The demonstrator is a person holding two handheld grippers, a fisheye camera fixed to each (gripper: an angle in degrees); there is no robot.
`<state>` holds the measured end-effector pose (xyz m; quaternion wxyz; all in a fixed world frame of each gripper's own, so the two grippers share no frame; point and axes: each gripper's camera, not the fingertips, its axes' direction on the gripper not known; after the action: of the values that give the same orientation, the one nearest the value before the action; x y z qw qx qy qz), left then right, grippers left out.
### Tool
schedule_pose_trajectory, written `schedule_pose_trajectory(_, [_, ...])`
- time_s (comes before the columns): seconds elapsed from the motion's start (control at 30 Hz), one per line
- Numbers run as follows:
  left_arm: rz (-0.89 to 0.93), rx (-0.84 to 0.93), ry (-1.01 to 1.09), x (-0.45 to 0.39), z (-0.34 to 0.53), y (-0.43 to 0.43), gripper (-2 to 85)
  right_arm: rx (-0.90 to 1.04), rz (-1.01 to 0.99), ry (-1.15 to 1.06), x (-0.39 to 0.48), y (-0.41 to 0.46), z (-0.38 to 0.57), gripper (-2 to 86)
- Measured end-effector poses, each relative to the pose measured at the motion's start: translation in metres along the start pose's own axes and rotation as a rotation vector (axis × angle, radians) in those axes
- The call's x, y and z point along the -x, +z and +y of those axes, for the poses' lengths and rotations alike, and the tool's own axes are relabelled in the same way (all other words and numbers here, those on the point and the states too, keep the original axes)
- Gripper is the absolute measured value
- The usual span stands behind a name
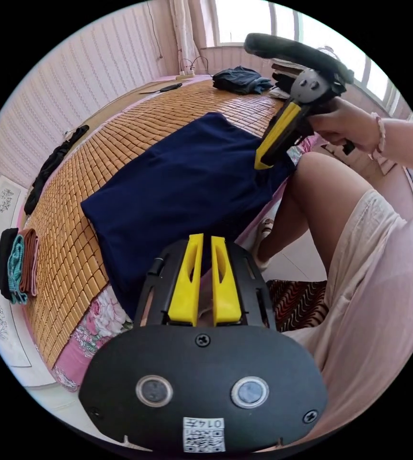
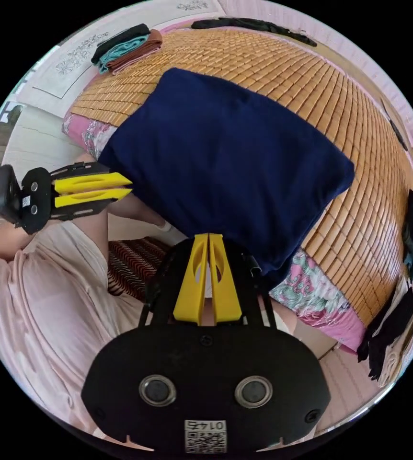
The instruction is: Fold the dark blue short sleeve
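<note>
Lying flat on the bamboo mat of the bed, the dark blue short sleeve is already reduced to a broad rectangle, its near edge hanging slightly over the floral sheet at the mattress side.

1. Left gripper: the 2 yellow jaws stand nearly together with a narrow gap, holding nothing, just off the garment's near corner. Judged position: ready to take that corner.
2. Right gripper: jaws almost touching at the tips, directly at the garment's overhanging edge. Whether cloth is pinched between them cannot be told.

Both tools sit at the same long edge, which suggests the next fold carries that edge across the mat. A stack of folded clothes rests at the mat's far end, well apart.
</note>
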<state>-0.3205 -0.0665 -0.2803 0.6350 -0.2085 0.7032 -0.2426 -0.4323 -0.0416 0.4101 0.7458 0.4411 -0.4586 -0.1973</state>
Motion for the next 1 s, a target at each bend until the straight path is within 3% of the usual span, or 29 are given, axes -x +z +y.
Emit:
schedule_pose_trajectory(0.2, [0.039, -0.035, 0.067, -0.027, -0.039, 0.007, 0.1, -0.035, 0.119, -0.06, -0.003, -0.027, -0.099, -0.4])
schedule_pose_trajectory(0.37, [0.029, 0.044, 0.092, -0.04, -0.059, 0.038, -0.9, 0.169, 0.1, -0.075, 0.002, 0.015, -0.171, -0.7])
schedule_pose_trajectory(0.53, [0.03, 0.008, 0.18, -0.045, -0.061, 0.042, -0.8, 0.178, 0.135, -0.061, 0.005, 0.017, -0.18, -0.7])
schedule_pose_trajectory(0.7, [0.13, 0.018, 0.116, -0.034, -0.069, 0.043, -0.8, 0.25, 0.102, -0.157, 0.006, 0.0, -0.206, -0.6])
schedule_pose_trajectory(1.0, [0.127, 0.069, 0.175, -0.052, -0.08, 0.052, -0.9, 0.164, 0.082, 0.057, -0.023, 0.005, -0.225, -0.9])
